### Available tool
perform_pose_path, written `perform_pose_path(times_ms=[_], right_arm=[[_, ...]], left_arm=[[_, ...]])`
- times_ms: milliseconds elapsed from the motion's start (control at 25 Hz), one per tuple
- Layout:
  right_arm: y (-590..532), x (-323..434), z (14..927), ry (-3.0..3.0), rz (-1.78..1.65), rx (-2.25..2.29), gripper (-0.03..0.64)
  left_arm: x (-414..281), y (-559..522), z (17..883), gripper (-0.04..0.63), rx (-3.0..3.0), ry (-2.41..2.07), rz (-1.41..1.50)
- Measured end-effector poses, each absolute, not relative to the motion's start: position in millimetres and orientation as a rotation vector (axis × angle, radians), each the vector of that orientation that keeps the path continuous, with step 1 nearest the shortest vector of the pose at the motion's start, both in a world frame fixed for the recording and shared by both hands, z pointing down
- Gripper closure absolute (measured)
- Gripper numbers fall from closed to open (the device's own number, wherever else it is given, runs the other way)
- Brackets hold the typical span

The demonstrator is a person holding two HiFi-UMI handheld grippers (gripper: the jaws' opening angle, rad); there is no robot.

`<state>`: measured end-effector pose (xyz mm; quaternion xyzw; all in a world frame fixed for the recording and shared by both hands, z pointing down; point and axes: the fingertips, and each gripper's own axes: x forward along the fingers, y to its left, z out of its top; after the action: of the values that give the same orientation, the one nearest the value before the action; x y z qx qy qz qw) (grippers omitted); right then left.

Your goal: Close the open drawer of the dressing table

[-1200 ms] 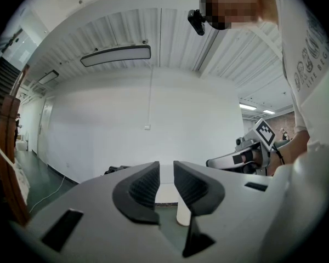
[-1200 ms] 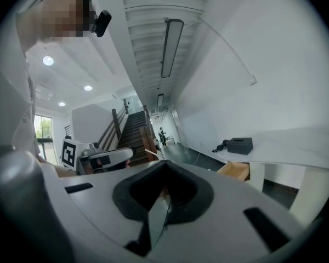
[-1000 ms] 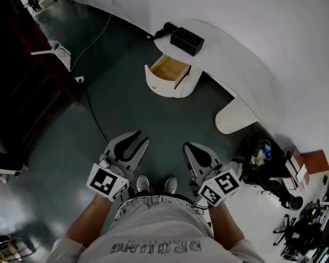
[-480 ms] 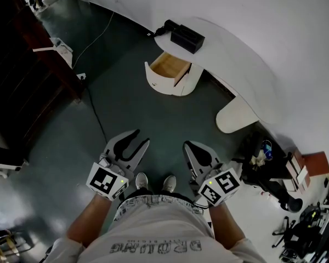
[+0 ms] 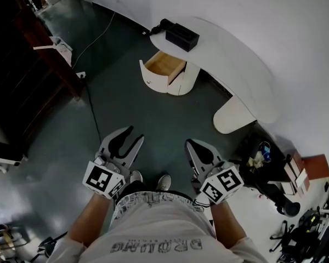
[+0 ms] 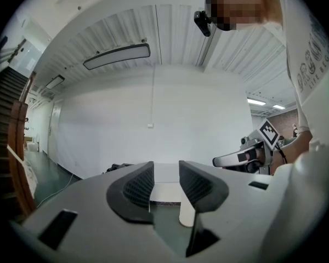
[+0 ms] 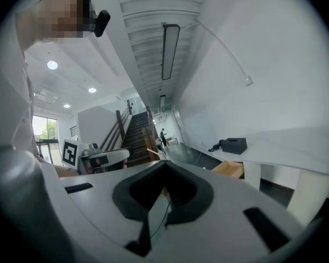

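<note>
We hold both grippers low, above our shoes (image 5: pixel 164 182). Left gripper (image 5: pixel 134 135): jaws have just been opening, now wide apart, nothing between. Right gripper (image 5: pixel 191 143): jaws together, empty. Well ahead, across dark floor (image 5: pixel 126 103): drawer (image 5: pixel 163 69) pulled out of dressing table (image 5: pixel 236 53), wooden inside showing. Black box (image 5: pixel 181 36) on tabletop behind drawer.

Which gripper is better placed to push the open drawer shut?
Left, marginally. Both are far off, but the drawer opens toward the lower-left in the head view, the side of the left gripper. Its jaws have just been opening, nothing between them; the right gripper is shut.
</note>
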<state>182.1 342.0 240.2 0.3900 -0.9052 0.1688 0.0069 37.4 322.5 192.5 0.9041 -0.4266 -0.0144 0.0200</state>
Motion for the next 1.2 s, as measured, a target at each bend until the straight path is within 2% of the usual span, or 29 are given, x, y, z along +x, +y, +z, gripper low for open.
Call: perform_pose_path(times_ms=[480,1200], right_arm=[[328,219,249,-2.839,0.554,1.237,0.609],[250,215,261,-2.803,0.561,1.238,0.609]], left_arm=[[55,305,186,0.437,2.803,-1.383,-0.027],[57,224,201,0.439,2.796,-1.354,-0.056]])
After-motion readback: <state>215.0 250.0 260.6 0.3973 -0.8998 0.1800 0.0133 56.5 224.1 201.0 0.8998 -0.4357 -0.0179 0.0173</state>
